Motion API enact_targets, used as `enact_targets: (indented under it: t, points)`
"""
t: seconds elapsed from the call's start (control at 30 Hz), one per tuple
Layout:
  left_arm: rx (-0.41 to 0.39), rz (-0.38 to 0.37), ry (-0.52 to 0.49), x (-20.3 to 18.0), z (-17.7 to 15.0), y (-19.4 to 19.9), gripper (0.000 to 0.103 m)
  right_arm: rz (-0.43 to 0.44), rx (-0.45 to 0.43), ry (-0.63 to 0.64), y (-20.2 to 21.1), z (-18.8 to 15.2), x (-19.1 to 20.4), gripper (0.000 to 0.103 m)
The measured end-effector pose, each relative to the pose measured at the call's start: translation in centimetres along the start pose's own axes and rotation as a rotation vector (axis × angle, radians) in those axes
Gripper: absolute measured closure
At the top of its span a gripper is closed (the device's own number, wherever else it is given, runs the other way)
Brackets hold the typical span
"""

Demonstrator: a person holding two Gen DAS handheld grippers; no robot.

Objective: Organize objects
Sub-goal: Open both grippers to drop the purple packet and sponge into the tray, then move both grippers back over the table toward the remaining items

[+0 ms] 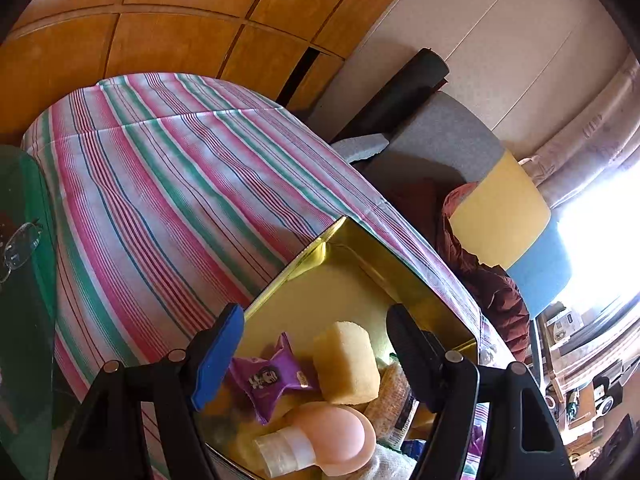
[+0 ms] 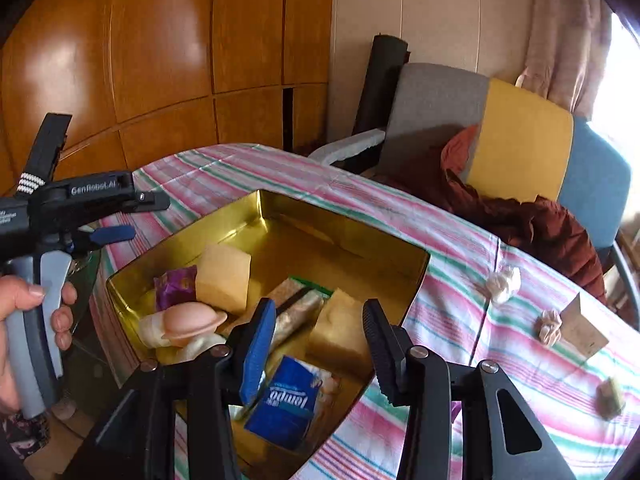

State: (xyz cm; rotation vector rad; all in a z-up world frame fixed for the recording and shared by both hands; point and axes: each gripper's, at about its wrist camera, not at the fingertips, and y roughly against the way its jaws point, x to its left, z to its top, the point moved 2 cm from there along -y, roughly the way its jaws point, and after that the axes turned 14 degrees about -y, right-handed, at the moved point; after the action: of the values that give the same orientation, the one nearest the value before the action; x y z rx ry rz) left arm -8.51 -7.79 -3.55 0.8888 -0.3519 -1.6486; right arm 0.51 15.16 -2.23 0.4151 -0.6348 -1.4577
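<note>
Gold tin sits under my left jaws, which gape wide and empty; its sponge block lies between them, toward 12 o'clock. From my right jaws, part-way apart and holding nothing, loose crumpled wrappers wait on the striped tabletop at 2 o'clock, nearer this hand than my left.

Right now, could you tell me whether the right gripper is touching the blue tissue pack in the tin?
Apart. The right wrist view shows the right gripper with nothing between its fingers, poised above the gold tin; the blue tissue pack lies lower, on the tin's floor.
</note>
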Motion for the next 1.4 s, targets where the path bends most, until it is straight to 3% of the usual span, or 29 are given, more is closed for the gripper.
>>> enact_targets:
  t: [0.1,0.23,0.37,0.5,0.7,0.87,0.97,1.27,1.4]
  points:
    - [0.006,-0.018,-0.014,-0.6,-0.2,0.1,0.028,-0.019,-0.036,-0.051,1.0,0.5,-1.6,0.056]
    - [0.013,-0.048,-0.051,-2.2,-0.6,-0.1,0.028,-0.147,-0.045,-0.168,1.9,0.2,-6.8,0.038]
    - [0.037,-0.079,-0.098,-4.1,-1.4,-0.8,0.028,-0.231,0.063,-0.330,1.2,-1.9,-12.7,0.037]
    - [0.052,-0.111,-0.137,-5.7,-2.2,-0.9,0.028,-0.232,0.164,-0.363,-1.1,-4.3,-14.8,0.037]
    - [0.052,-0.116,-0.170,-6.7,-2.9,0.0,0.028,-0.159,0.200,-0.335,-5.2,-3.9,-14.0,0.039]
    - [0.058,-0.101,-0.157,-6.0,-3.3,0.2,0.028,-0.143,0.246,-0.323,-7.4,-4.1,-13.3,0.053]
    - [0.069,-0.098,-0.153,-5.7,-3.5,0.0,0.028,-0.128,0.223,-0.336,-7.3,-3.9,-13.4,0.058]
    - [0.072,-0.081,-0.159,-5.2,-3.9,0.1,0.028,-0.131,0.134,-0.340,-5.5,-2.1,-12.9,0.061]
    - [0.060,-0.061,-0.133,-4.7,-4.0,0.3,0.028,-0.066,0.070,-0.322,-3.9,0.4,-10.6,0.061]
